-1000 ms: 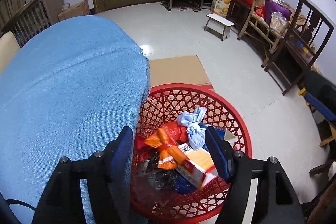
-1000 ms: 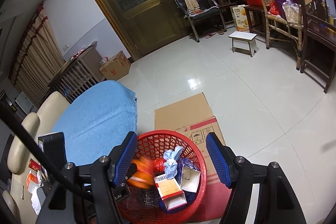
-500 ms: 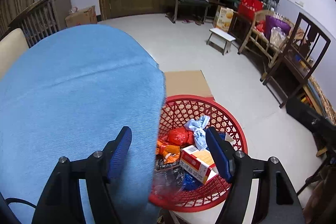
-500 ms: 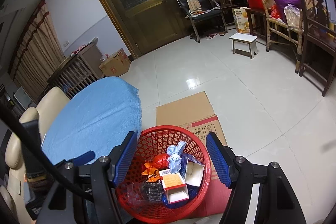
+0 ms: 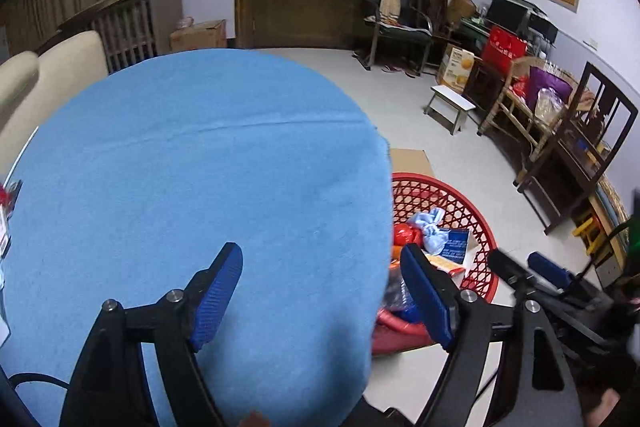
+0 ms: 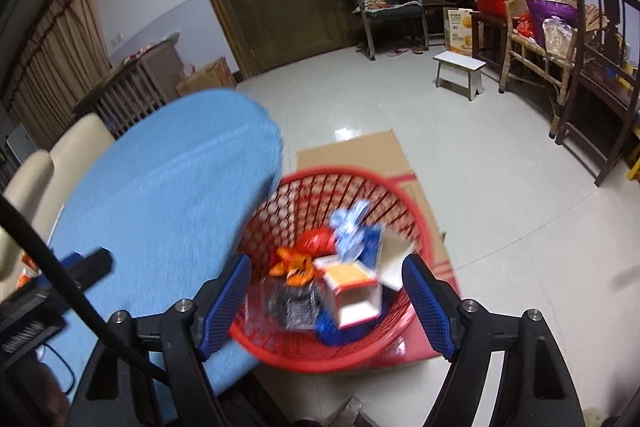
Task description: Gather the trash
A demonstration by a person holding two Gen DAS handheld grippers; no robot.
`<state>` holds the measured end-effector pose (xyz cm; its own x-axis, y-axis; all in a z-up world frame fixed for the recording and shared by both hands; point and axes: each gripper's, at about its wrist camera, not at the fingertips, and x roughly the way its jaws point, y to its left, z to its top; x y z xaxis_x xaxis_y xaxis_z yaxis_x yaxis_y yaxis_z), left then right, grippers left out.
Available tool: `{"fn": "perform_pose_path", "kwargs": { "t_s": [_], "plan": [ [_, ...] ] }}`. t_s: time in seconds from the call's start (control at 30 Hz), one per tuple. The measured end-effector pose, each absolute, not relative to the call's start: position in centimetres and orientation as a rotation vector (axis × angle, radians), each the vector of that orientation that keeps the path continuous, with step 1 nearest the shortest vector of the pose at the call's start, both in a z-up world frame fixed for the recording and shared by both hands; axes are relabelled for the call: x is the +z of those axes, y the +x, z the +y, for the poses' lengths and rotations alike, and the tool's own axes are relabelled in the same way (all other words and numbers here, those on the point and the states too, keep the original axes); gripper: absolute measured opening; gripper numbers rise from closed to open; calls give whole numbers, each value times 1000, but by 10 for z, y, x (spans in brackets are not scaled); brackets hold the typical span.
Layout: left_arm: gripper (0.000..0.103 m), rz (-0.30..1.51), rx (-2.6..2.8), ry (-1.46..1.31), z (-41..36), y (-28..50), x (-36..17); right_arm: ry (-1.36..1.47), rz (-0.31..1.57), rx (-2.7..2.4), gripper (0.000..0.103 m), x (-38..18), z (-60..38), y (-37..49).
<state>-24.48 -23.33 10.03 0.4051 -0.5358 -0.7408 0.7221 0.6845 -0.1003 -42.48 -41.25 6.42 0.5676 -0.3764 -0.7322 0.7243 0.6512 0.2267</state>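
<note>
Left gripper (image 5: 320, 291) hangs with its blue pads spread wide and nothing between them, over the near edge of the table (image 5: 192, 163) under its blue cloth. Ahead of it the cloth is bare; only at the far left rim of this view do a few small packets (image 5: 5, 211) show, too cut off to name, and they may be trash yet to fetch. Just beyond its right finger, down past the table edge, sits the red basket (image 5: 478, 211) on the floor, holding a light blue rag (image 5: 430, 229), a red bag (image 5: 406, 235) and a blue carton (image 5: 454, 245). Further right the other gripper's blue tip shows, blurred. In the right wrist view, the right gripper (image 6: 326, 297) is likewise parted and empty, poised above the basket (image 6: 344, 177), which lies straight ahead and below between its fingers. Inside are an orange wrapper (image 6: 294, 265), a small orange-topped box (image 6: 350, 285), the rag (image 6: 350, 227), the red bag (image 6: 318, 241) and some dark crumpled plastic (image 6: 292, 303), all blurred. Cardboard (image 6: 360, 149) lies flat under the basket. To the gripper's left the table (image 6: 168, 187) looks clear save for something orange (image 6: 24, 277) at its far corner. I judge the collecting well along: most trash is binned, both grippers free, and what remains seems to be those few bits at the table's left edge.
</note>
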Motion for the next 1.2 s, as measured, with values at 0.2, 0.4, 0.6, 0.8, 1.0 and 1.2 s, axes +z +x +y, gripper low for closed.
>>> {"fn": "perform_pose_path", "kwargs": {
  "t_s": [0.2, 0.4, 0.6, 0.8, 1.0, 1.2],
  "plan": [
    [91, 802, -770, 239, -203, -242, 103, 496, 741, -702, 81, 49, -379, -417],
    [91, 767, -763, 251, -192, -246, 111, 476, 720, -696, 81, 60, -370, -413],
    [91, 733, -729, 280, -191, -252, 114, 466, 712, -687, 81, 64, -365, -409],
    [91, 733, -741, 287, -194, -255, 112, 471, 709, -690, 81, 64, -366, -410],
    [91, 735, -747, 282, -192, -256, 112, 462, 705, -695, 81, 66, -364, -411],
    [91, 743, -761, 278, -191, -256, 112, 451, 704, -697, 81, 67, -361, -410]
  ]
}}
